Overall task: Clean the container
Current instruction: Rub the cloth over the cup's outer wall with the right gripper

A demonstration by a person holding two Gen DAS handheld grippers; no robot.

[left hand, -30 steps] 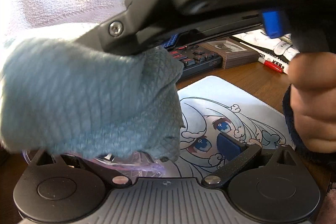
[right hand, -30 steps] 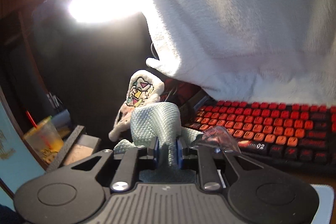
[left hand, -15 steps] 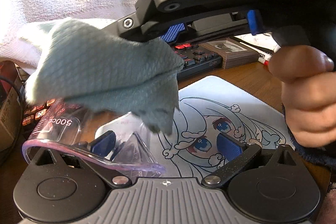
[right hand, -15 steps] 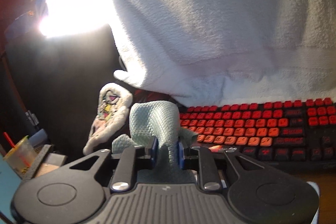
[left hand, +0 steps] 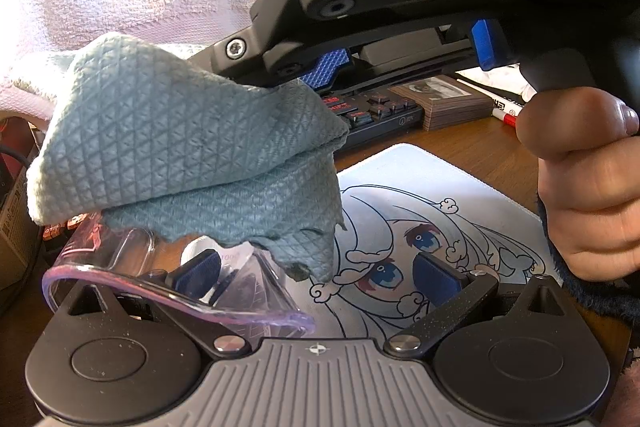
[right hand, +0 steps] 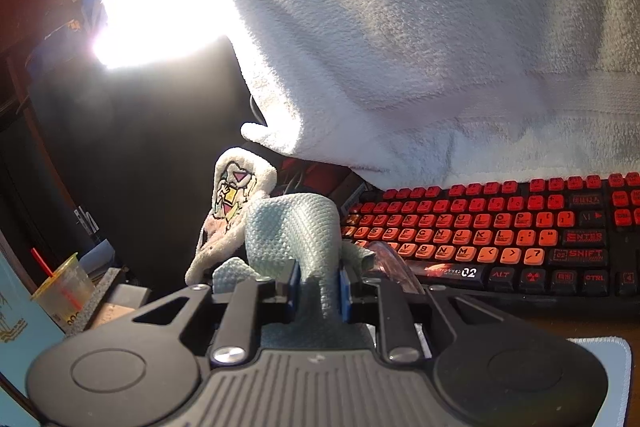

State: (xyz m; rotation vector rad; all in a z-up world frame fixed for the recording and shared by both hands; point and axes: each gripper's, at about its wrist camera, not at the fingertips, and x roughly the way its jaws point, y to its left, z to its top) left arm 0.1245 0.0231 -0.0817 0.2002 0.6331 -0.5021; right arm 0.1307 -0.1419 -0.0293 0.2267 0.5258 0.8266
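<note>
Right-hand tongs [right hand: 318,279] are pinched on a fold of the blue-grey cloth [right hand: 292,227]. The left tongs [left hand: 318,271] stand spread wide, gripping nothing. One blue pad shows through the wall of the clear container [left hand: 120,267], though I cannot tell whether it sits inside or behind. That container stands on the wooden tabletop toward its near left, just beside the left edge of the printed mouse mat [left hand: 460,195] and in front of the keyboard [right hand: 480,235]. A second ago the cloth was bundled down over it and hid it almost wholly. Now the cloth hangs above the purple-tinted rim, with only its lowest corner near the spout. I judge that one wiping pass has finished and the cloth is lifted, either to go back in or to check the result. Red graduation print on the container's wall is mostly under the cloth and unreadable. The keyboard's orange keys read ENTER, SHIFT, ALT and CTRL, with "02" by the space bar.
</note>
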